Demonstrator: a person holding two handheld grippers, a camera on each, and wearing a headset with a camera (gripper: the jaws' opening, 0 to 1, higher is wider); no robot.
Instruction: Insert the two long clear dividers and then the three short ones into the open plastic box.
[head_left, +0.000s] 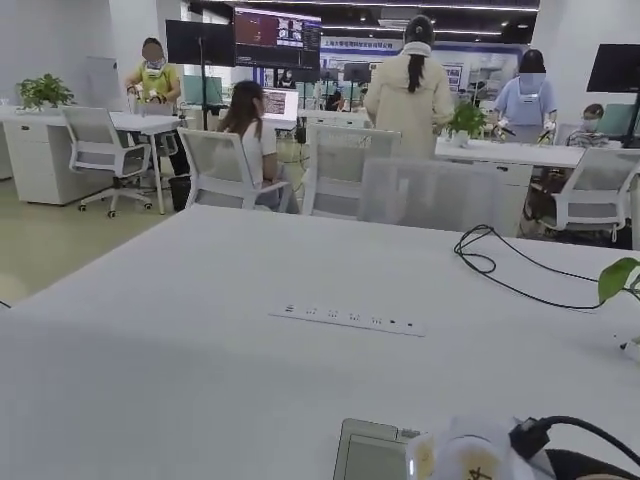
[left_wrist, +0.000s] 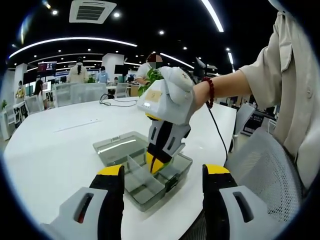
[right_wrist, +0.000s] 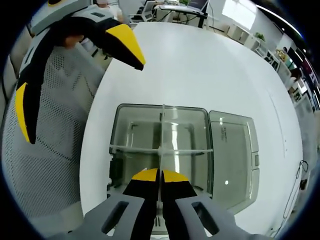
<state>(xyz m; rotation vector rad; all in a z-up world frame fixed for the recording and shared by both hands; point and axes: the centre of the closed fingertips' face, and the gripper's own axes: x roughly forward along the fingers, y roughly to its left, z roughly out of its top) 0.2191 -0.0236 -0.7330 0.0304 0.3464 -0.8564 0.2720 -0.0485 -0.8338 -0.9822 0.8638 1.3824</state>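
A clear grey plastic box stands near the table's edge, its lid folded open flat beside it. One clear divider spans the box crosswise. My right gripper is shut on a second clear divider, which stands upright in the box and crosses the first. In the left gripper view the right gripper points down into the box. My left gripper is open and held back from the box, nothing between its fingers; its yellow fingertips show beyond the table's edge.
The white table carries a flush power strip, a black cable and a plant leaf at the right. A mesh chair stands by the box. Chairs, desks and several people fill the room behind.
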